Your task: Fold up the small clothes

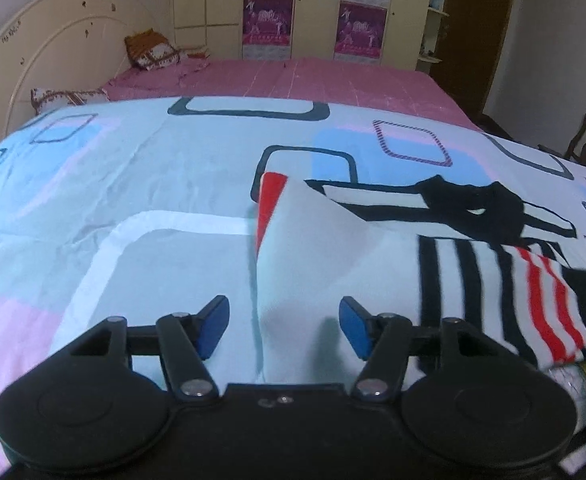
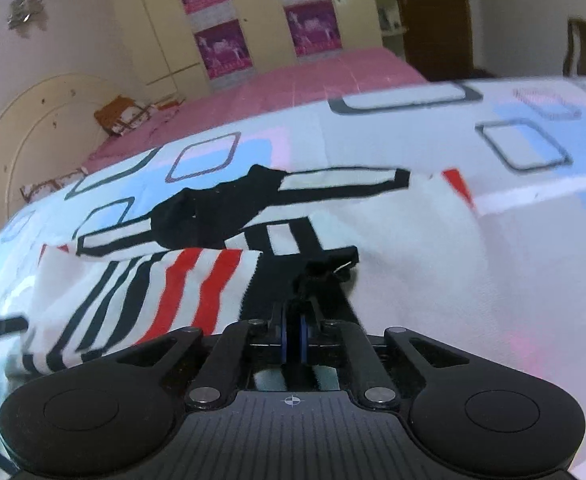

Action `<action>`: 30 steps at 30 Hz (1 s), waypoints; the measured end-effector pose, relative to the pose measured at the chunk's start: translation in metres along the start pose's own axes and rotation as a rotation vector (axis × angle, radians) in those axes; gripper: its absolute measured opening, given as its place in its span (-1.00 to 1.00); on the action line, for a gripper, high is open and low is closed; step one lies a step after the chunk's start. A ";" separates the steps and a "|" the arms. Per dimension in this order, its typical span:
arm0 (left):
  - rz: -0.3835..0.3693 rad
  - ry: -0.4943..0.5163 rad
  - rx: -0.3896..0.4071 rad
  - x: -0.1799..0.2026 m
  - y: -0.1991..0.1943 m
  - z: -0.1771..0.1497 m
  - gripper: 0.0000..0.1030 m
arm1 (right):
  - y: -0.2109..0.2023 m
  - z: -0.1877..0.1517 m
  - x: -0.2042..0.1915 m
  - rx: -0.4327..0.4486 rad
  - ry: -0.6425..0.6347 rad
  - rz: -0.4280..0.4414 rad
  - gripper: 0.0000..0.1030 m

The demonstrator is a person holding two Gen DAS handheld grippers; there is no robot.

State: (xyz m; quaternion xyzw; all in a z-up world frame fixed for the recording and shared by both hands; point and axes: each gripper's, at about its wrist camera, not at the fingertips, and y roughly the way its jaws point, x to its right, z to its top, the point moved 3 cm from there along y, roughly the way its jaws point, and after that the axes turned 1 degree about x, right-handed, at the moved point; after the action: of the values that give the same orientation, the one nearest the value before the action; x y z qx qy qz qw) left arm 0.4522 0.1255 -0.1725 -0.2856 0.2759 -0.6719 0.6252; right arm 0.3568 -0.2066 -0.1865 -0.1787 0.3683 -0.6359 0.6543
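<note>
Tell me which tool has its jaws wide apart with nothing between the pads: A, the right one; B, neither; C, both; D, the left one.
D: the left tool has its blue pads spread over the garment without pressing it, while the right tool is shut.

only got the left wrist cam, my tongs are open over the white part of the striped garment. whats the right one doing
observer: The right tongs are shut.
operator: on anything
observer: It looks so. The black trim of the striped garment is bunched up right at their tips and seems pinched between them, just beside the red stripes.
</note>
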 end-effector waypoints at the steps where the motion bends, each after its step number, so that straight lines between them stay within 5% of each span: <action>1: 0.004 -0.002 -0.009 -0.001 0.005 0.001 0.16 | 0.002 -0.003 0.001 -0.019 -0.005 -0.007 -0.90; 5: -0.003 -0.027 -0.026 -0.007 0.021 0.009 0.16 | 0.002 -0.007 0.008 -0.027 0.012 0.004 -0.88; 9: -0.006 -0.038 -0.013 -0.008 0.034 0.023 0.16 | -0.004 0.006 0.014 0.035 0.050 -0.008 -0.08; 16: -0.021 -0.064 -0.001 -0.009 0.060 0.035 -0.15 | 0.025 0.015 0.018 -0.020 0.063 -0.027 -0.09; 18: -0.004 -0.064 0.022 -0.008 0.061 0.035 -0.49 | 0.031 0.014 0.014 -0.020 0.037 -0.042 -0.35; 20: 0.041 -0.063 0.041 -0.009 0.062 0.034 -0.62 | 0.032 0.013 0.011 -0.015 0.018 -0.038 -0.56; 25: 0.065 -0.078 0.042 -0.010 0.068 0.035 -0.61 | 0.028 0.011 0.009 0.033 -0.060 -0.117 -0.71; 30: 0.111 -0.054 0.037 -0.009 0.068 0.037 -0.31 | 0.031 0.009 0.016 0.014 -0.071 -0.142 -0.73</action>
State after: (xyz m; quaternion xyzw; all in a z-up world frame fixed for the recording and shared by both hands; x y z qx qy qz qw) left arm 0.5258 0.1301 -0.1967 -0.2762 0.2618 -0.6332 0.6739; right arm 0.3832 -0.2200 -0.2065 -0.2223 0.3269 -0.6763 0.6216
